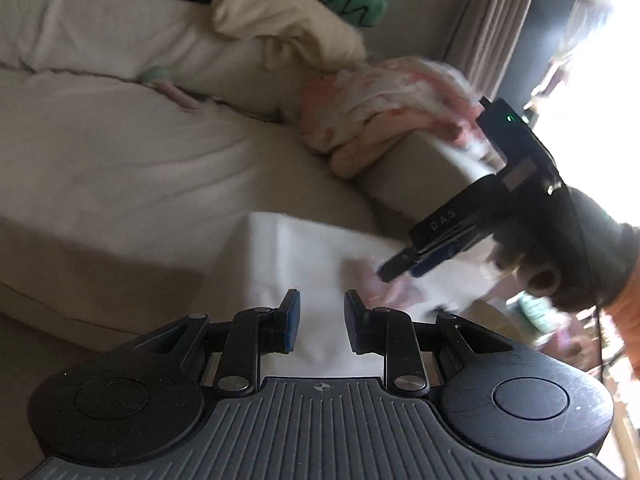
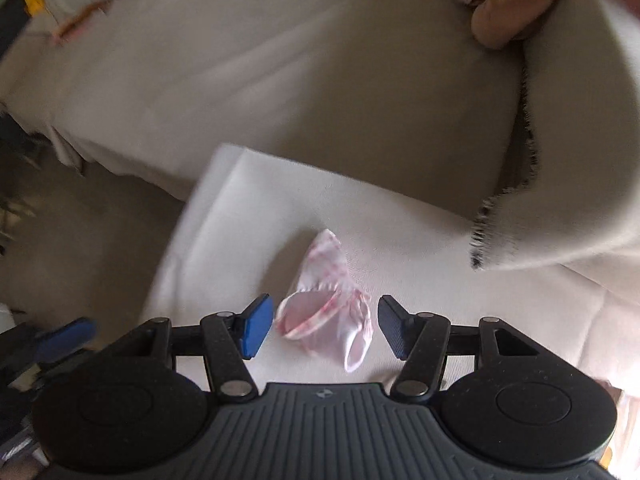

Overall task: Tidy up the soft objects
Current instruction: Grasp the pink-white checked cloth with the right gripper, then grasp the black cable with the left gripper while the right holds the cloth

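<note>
Beige sofa (image 2: pixel 280 80), white cloth (image 2: pixel 400 220) at centre, probably pink sock (image 2: pixel 328 304) on it; left gripper (image 1: pixel 322 320) and right gripper (image 2: pixel 325 326) both spread, unloaded.

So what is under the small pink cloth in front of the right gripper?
The pink cloth lies on a white folded fabric, which rests on the beige sofa. Whatever is directly beneath the cloth is covered.

Daylight floods in at the right edge of the left view, blown to white glare beside the pale pleated curtain (image 1: pixel 486 12). Both views are motion-smeared and bowed at the edges. The beige fabric sofa (image 2: pixel 280 80) sits softly lit, with dim lower-left corners.
</note>
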